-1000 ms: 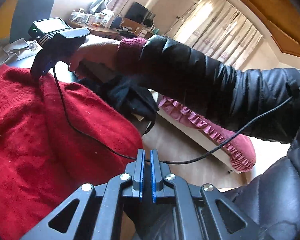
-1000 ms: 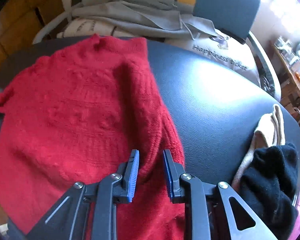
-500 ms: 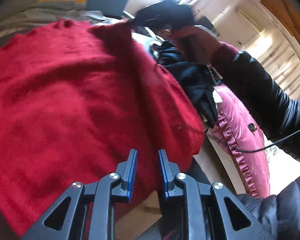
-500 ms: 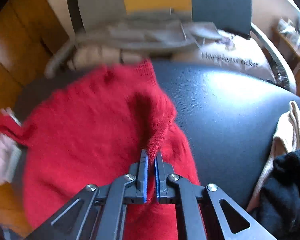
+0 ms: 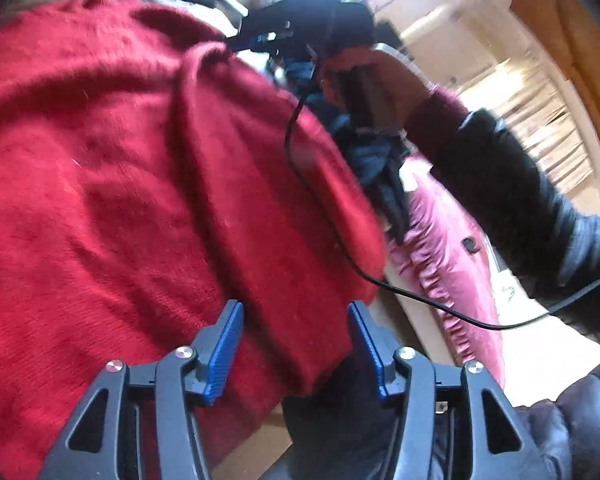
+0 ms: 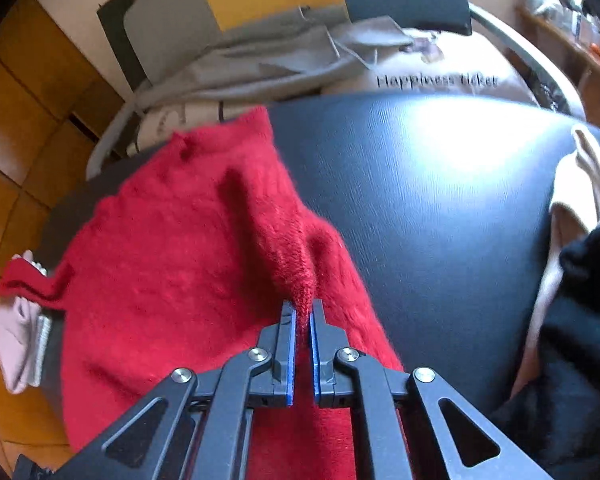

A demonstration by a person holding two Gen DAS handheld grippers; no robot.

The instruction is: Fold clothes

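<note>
Red sweater [image 6: 168, 280] spread over a dark padded surface [image 6: 440, 208], filling the left and centre of both views; near hem hangs off the lower edge in the left wrist view. Right gripper [image 6: 302, 312] pinched tight on a raised ridge of knit at its right-hand edge, cloth peaking up between the pads; in the left wrist view that same grip shows at upper centre, where the hand [image 5: 364, 80] holds the tool. Left gripper [image 5: 296, 320] at lower centre, jaws opening wide, astride the near hem; cloth lies between the pads, but they do not press on it. Progress, by my reading: early. No finished fold visible; body mostly flat with one long crease, one sleeve [image 6: 24, 284] trailing off at left. Side folds, sleeves and the halving all remain. Long axis runs from the bottom of the right wrist frame up toward upper centre, neckline [image 6: 220, 132] at the far end, hem nearest. Black garment [image 6: 580, 320] and a beige one [image 6: 572, 200] sit at the right edge, unfolded.
</note>
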